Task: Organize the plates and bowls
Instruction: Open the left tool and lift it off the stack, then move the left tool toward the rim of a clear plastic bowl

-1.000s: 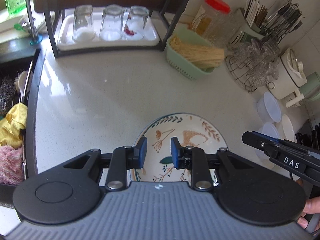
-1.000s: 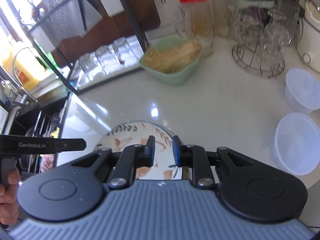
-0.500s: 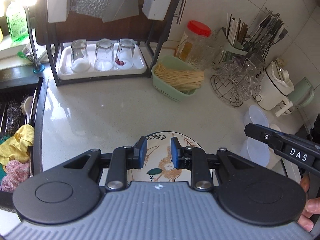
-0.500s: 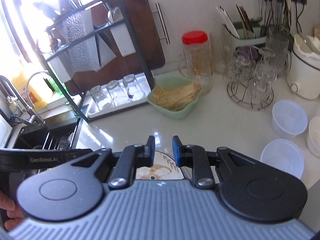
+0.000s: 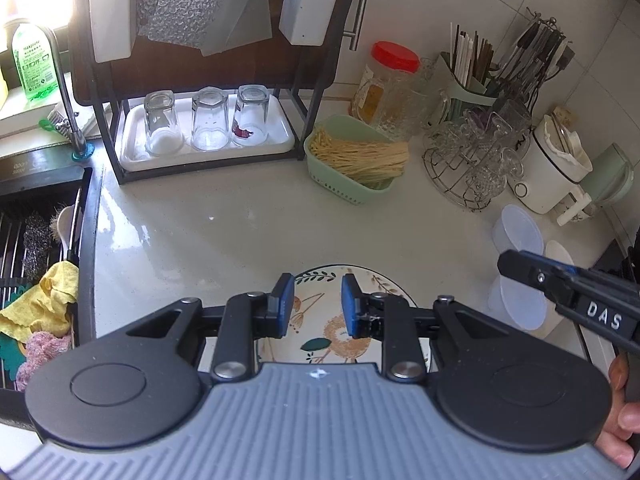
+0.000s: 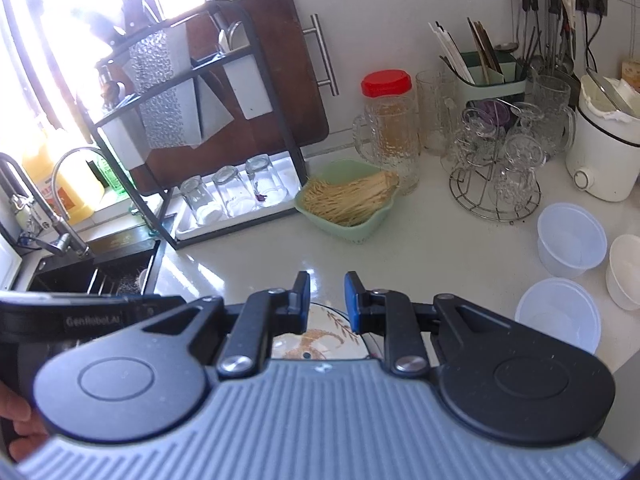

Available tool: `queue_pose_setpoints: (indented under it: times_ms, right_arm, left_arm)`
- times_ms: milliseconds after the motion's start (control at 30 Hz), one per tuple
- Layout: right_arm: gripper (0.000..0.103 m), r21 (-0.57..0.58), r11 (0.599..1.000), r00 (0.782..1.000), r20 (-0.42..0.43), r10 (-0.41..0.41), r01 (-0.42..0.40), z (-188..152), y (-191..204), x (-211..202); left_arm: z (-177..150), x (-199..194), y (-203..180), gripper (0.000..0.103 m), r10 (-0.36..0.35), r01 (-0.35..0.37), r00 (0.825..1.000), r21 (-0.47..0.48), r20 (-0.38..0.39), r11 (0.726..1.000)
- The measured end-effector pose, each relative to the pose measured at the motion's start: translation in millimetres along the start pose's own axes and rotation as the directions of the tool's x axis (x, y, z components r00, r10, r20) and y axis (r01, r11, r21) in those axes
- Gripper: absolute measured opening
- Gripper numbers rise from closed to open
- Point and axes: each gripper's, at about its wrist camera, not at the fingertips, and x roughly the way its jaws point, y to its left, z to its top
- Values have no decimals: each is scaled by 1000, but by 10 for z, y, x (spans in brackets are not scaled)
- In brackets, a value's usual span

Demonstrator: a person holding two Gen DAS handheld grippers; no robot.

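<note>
A painted plate [image 5: 320,332] with leaf and flower motifs lies on the white counter near its front edge; it also shows in the right wrist view [image 6: 316,340], mostly hidden behind my fingers. My left gripper [image 5: 316,304] is open and empty, held above the plate. My right gripper [image 6: 327,298] is open and empty, above the plate's far side. Translucent plastic bowls [image 6: 570,244] [image 6: 560,316] and a white bowl [image 6: 626,272] stand at the right of the counter. The right gripper also appears in the left wrist view [image 5: 568,292].
A black dish rack [image 5: 200,92] holds three upturned glasses on a white tray. A green basket of noodles [image 5: 356,160], a red-lidded jar [image 5: 390,80], a wire glass stand [image 5: 476,160] and a white cooker [image 5: 556,168] line the back. The sink [image 5: 36,248] is left.
Both grippers have pulled back and risen from the plate. More of the rack and back wall shows. The plate looks smaller and lower in both views.
</note>
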Motion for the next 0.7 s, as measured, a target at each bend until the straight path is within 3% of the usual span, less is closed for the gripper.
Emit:
queue_pose_setpoints:
  times_ms: [333,700]
  right_arm:
    - [23,-38,999,1000,-6,-10,10,12,-686,-150]
    - [23,-5,999,999,-3,-42,42,-34,-1584,-160]
  left_arm:
    - [-28,307,-630,28,-1,0,1000,-41,-31,999]
    - [-46,863,-1504,32,-20,20,997,11,-79,1000]
